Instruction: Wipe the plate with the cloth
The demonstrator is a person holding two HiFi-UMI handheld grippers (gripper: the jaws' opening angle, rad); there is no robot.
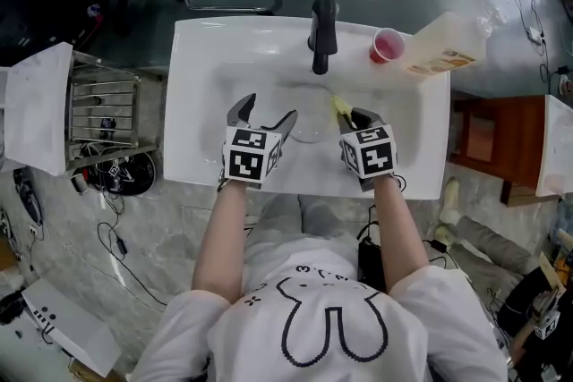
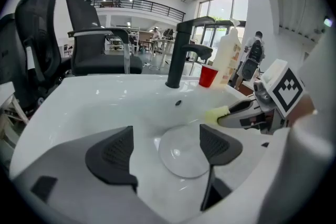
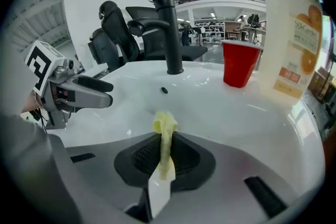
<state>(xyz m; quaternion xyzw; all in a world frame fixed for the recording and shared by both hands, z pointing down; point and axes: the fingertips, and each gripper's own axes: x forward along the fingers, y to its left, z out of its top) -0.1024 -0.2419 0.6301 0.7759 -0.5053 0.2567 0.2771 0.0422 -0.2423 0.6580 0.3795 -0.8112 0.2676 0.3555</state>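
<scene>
Hovers with left gripper [image 1: 267, 109] fingers wide over the clear plate [image 2: 181, 152] flat in the sink [image 1: 201, 58], right gripper [image 1: 355, 114] fingers pinching the yellow cloth [image 3: 164, 136] — risks skating the unheld plate across slick porcelain once wiping starts.

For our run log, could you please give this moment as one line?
left gripper: open, facing plate | right gripper: shut on cloth | plate: lying in sink

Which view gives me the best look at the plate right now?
The left gripper view: the plate lies in the sink basin, framed by that hand-held gripper's open jaws. The head view shows only a faint disc. The right gripper view misses it.
</scene>
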